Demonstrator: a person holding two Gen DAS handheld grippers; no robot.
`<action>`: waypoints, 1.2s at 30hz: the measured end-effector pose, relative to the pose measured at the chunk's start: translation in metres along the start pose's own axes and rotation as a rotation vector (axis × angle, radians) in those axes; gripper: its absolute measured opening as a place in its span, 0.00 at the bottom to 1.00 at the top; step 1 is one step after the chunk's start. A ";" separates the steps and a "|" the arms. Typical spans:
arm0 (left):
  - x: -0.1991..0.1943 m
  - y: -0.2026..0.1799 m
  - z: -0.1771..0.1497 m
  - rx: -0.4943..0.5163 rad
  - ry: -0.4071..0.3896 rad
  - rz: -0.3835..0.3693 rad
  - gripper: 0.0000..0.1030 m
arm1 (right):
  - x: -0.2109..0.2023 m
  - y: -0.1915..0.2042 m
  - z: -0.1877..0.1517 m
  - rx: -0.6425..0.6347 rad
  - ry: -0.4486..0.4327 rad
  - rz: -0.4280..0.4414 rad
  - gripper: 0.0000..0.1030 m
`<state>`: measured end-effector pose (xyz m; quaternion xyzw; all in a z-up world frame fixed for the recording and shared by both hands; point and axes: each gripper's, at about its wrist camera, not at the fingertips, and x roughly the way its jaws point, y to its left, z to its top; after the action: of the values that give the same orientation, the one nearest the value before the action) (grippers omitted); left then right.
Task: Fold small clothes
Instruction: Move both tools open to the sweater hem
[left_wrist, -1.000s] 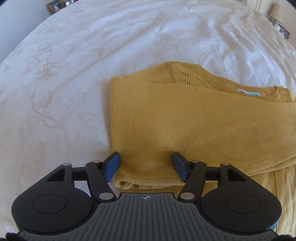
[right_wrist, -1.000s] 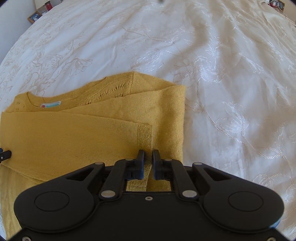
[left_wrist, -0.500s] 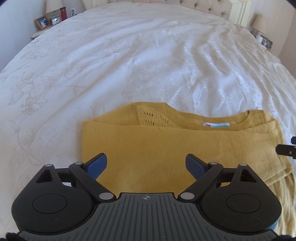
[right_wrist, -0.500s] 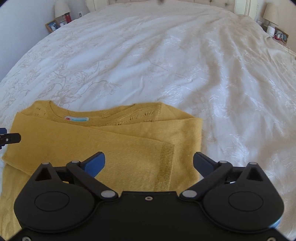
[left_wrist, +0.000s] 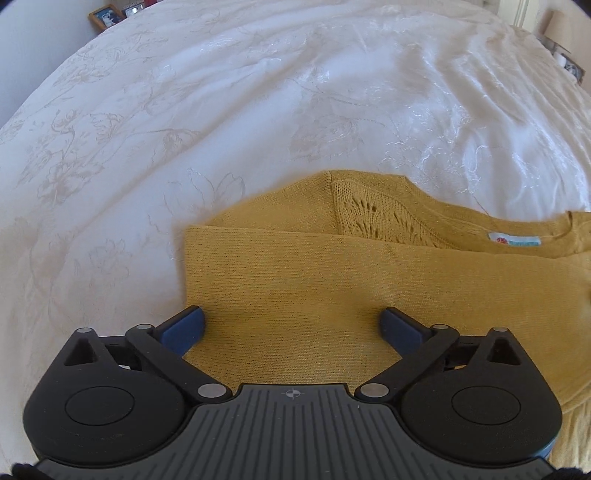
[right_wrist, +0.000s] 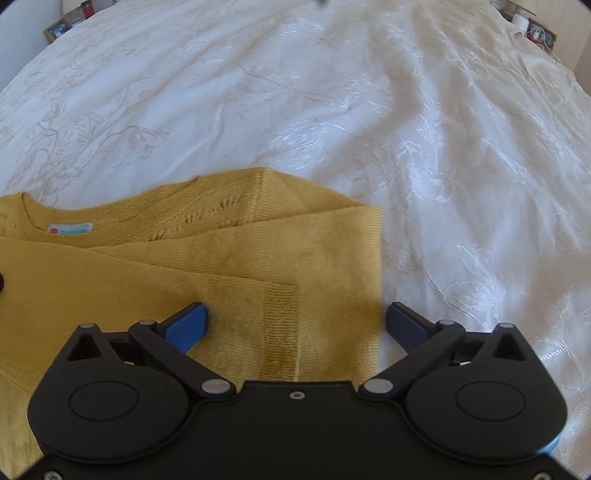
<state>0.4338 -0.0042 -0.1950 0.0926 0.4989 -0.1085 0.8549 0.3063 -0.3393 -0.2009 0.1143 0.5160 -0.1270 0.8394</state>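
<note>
A mustard-yellow knit sweater (left_wrist: 332, 288) lies flat on the white bed with both sleeves folded across its body and a blue neck label (left_wrist: 515, 242) showing. My left gripper (left_wrist: 291, 328) is open and empty, low over the sweater's left folded edge. The sweater also shows in the right wrist view (right_wrist: 221, 266). My right gripper (right_wrist: 297, 325) is open and empty, over the sweater's right edge and the ribbed sleeve cuff (right_wrist: 282, 321).
The white embroidered bedspread (left_wrist: 258, 110) stretches all around and beyond the sweater. Picture frames (left_wrist: 105, 16) stand on a bedside table at the far left, and more small items (right_wrist: 532, 31) at the far right.
Both grippers opened over the past second; the right one let go of the sleeve cuff. Both pulled back and up, then dropped closer to the sweater again.
</note>
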 end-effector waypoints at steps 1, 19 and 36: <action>-0.002 -0.001 0.001 0.009 -0.002 0.004 1.00 | -0.001 -0.005 0.000 0.025 0.003 0.006 0.99; -0.115 0.015 -0.115 -0.005 0.045 -0.083 1.00 | -0.104 -0.040 -0.116 0.088 0.054 0.212 0.99; -0.171 0.015 -0.242 -0.007 0.120 -0.144 1.00 | -0.145 -0.053 -0.233 0.044 0.216 0.317 0.99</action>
<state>0.1549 0.0908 -0.1624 0.0598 0.5547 -0.1621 0.8139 0.0304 -0.3001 -0.1776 0.2253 0.5756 0.0086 0.7860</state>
